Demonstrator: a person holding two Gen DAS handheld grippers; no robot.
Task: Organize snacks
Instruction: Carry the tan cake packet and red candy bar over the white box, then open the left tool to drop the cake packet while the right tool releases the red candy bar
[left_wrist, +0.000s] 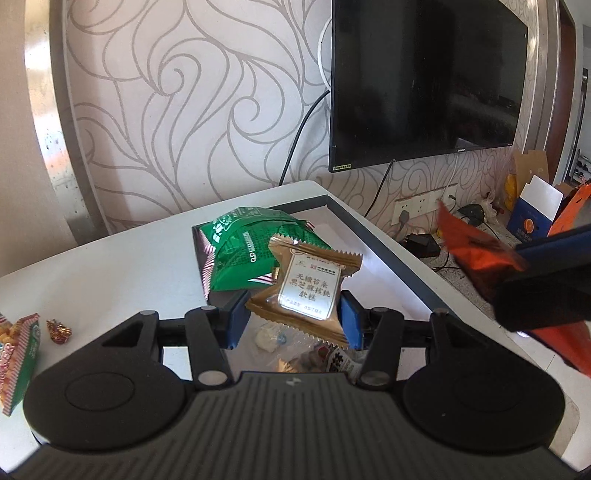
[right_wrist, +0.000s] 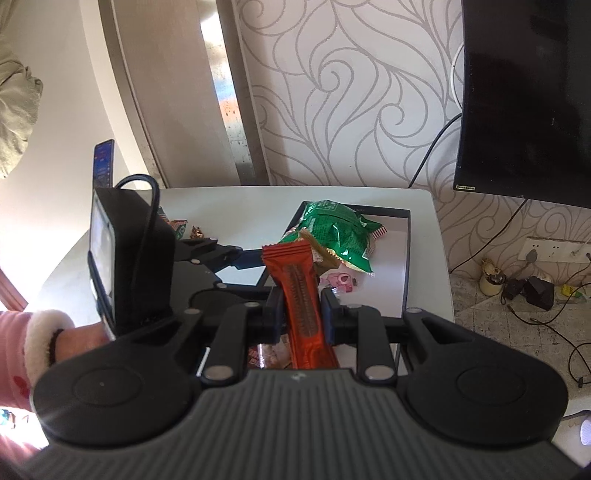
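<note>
1. White table (left_wrist: 110, 258) stands by the swirly wall, w/ a black TV (left_wrist: 424, 81) up behind it.
2. Dark-rimmed tray (right_wrist: 408, 258) lies on the table, on the TV side.
3. Green snack bag (left_wrist: 243, 254) rests in the tray, at its far end.
4. Left gripper (left_wrist: 293, 314) is over the tray's near part. Its fingers are clamped on a gold snack pack (left_wrist: 306, 291), held up off the tray.
5. Right gripper (right_wrist: 301, 314) is over the tray too. Fingers squeeze a long orange snack bar (right_wrist: 299, 291).
6. Small wrapped candy (left_wrist: 59, 330) sits on the table, well away from the tray.
</note>
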